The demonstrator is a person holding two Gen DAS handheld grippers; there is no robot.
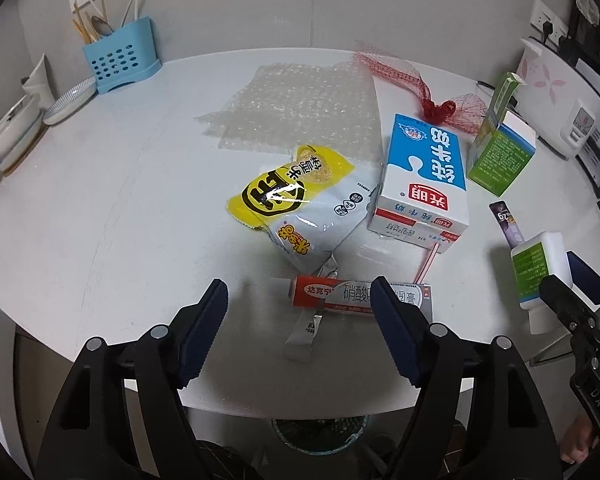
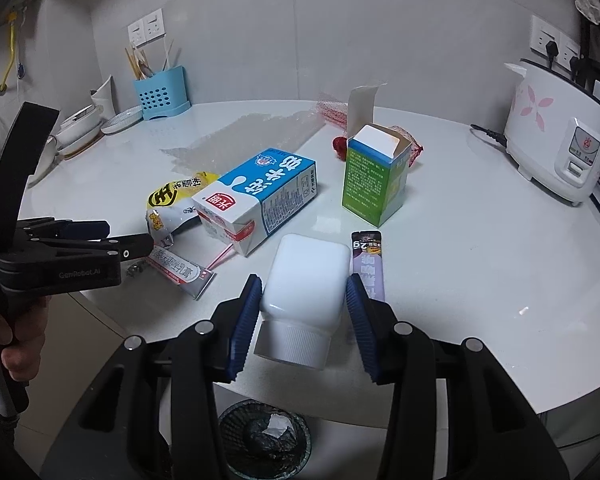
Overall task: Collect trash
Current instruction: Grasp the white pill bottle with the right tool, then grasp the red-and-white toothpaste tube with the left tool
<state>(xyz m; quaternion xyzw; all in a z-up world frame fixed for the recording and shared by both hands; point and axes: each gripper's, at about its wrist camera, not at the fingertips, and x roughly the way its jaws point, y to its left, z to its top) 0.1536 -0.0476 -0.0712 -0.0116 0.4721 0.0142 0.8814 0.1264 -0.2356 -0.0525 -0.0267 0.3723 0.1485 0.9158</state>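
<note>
My right gripper (image 2: 304,312) is shut on a white plastic bottle (image 2: 306,276), cap toward the camera, just over the table's front edge. In the left wrist view the same bottle (image 1: 540,276) shows at the right, held in that gripper (image 1: 568,276). My left gripper (image 1: 300,320) is open above the table edge with nothing held. A silver sachet (image 1: 304,332) and a red-and-white ointment box (image 1: 340,296) lie below its fingers. Further back lie a yellow snack bag (image 1: 292,204), a blue-white milk carton (image 1: 420,184), a green box (image 1: 500,156) and a purple sachet (image 1: 508,224).
A mesh bin (image 2: 266,436) with a dark liner stands on the floor under the table edge. Bubble wrap (image 1: 300,108) and red netting (image 1: 420,84) lie at the back. A blue utensil holder (image 1: 120,60), dishes (image 1: 68,100) and a rice cooker (image 2: 560,148) line the walls.
</note>
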